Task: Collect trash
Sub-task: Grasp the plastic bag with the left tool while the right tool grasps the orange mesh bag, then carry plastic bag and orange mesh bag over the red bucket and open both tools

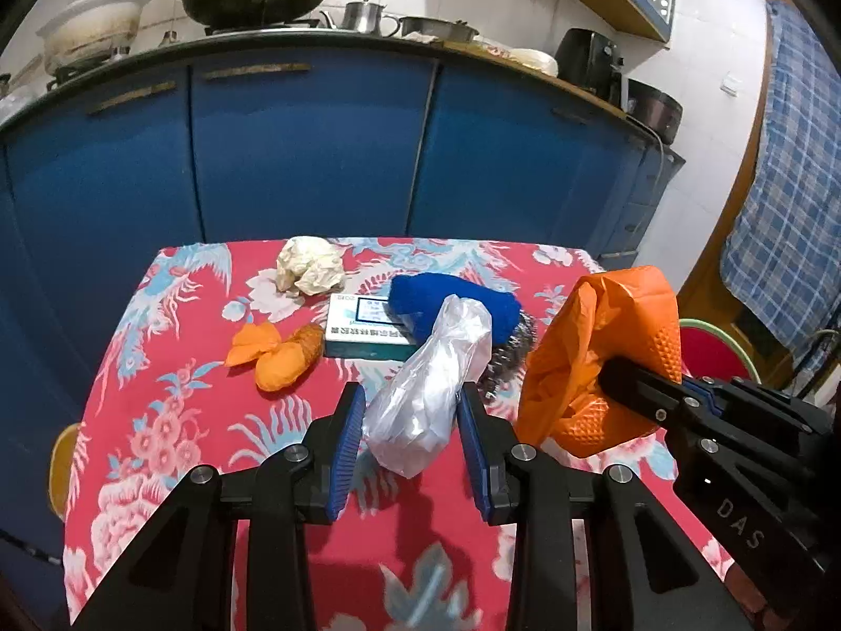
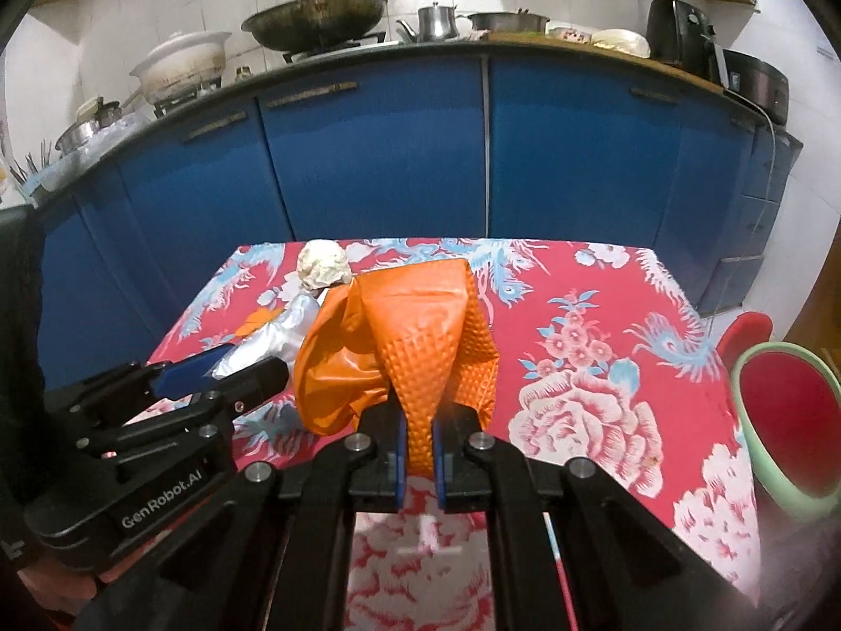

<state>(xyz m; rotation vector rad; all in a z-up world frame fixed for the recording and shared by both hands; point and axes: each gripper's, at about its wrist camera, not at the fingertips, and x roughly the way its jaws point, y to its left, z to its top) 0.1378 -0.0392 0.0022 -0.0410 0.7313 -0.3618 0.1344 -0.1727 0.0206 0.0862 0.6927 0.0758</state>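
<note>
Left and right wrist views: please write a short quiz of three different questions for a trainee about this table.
1. True or false: the right gripper is shut on the orange glove.
2. What sits between the left gripper's pads? A) clear plastic bag B) the blue cloth C) the crumpled paper
3. Fill in: the blue cloth lies partly on a white ____.

Key: 1 true; 2 A; 3 box.

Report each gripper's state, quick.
Left gripper: closed on the clear plastic bag.
Right gripper: shut on the orange glove.
</note>
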